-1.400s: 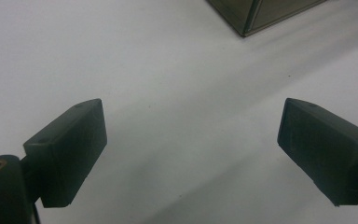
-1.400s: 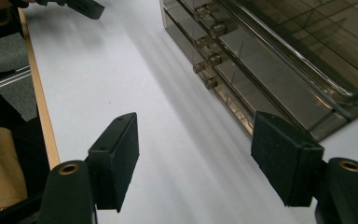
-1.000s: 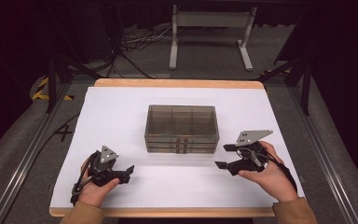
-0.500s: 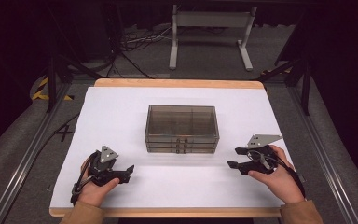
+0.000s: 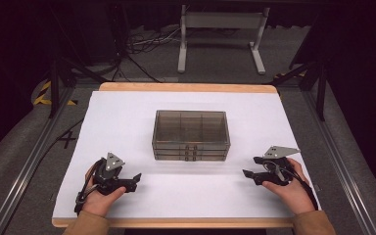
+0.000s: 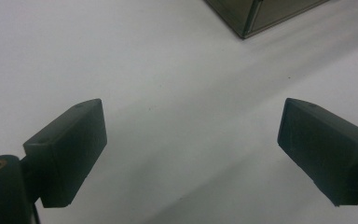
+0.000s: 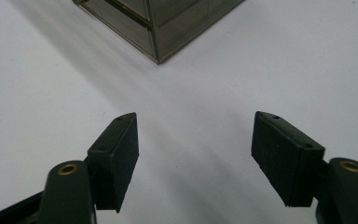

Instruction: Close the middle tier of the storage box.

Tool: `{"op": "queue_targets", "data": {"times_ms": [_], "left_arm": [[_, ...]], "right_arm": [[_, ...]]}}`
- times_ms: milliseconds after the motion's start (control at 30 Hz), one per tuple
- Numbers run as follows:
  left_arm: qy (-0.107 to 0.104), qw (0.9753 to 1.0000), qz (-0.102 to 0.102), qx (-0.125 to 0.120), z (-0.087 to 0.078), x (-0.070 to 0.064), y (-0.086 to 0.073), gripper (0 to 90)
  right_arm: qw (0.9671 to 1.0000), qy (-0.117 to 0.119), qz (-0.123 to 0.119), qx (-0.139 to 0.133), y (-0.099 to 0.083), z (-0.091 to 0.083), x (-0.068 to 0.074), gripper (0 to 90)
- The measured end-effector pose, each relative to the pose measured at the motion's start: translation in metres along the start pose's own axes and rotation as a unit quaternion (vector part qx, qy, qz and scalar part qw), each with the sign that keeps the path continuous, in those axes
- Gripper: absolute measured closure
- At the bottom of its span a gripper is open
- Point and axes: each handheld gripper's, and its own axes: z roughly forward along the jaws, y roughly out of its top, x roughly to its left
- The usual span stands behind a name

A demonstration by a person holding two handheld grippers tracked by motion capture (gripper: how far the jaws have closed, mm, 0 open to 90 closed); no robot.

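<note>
Both hand-held grippers point(image 5: 136, 178) point(image 5: 248, 174) gape wide, holding nothing

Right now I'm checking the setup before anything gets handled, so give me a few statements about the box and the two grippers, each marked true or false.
1. The smoky transparent plastic drawer box stands on the white table cover. True.
2. The left gripper holds the box. False: it holds nothing and is apart from the box, its fingers spread.
3. The right gripper is open. True.
4. A drawer is pulled out of the box. False: all fronts sit flush.
5. Both grippers are on the box's near side. True.
</note>
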Motion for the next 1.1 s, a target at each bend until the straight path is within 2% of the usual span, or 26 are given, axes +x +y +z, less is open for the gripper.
{"op": "queue_targets", "data": {"times_ms": [133, 467, 600, 867, 1033, 1100], "left_arm": [[0.000, 1.0000, 0.001, 0.001, 0.000, 0.000, 0.000, 8.8], [-0.001, 1.0000, 0.002, 0.003, 0.001, 0.000, 0.001, 8.8], [0.000, 1.0000, 0.002, 0.000, 0.002, -0.001, 0.000, 8.8], [0.000, 1.0000, 0.003, 0.001, 0.002, -0.001, 0.001, 8.8], [0.000, 1.0000, 0.004, 0.001, 0.002, -0.001, 0.001, 8.8], [0.000, 1.0000, 0.004, 0.001, 0.002, -0.001, 0.001, 8.8]], "right_arm": [[1.0000, -0.002, 0.002, 0.000, -0.004, 0.004, 0.000, 32.8], [0.9996, -0.026, 0.006, -0.004, -0.011, 0.011, 0.002, 31.8], [0.9995, -0.032, 0.001, -0.002, -0.013, 0.014, 0.005, 31.5], [0.9993, -0.036, 0.003, -0.009, -0.012, 0.015, 0.008, 31.0], [0.9992, -0.041, 0.002, 0.001, -0.015, 0.018, 0.008, 25.8], [0.9994, -0.033, 0.009, -0.010, -0.018, 0.021, 0.009, 20.8]]}}
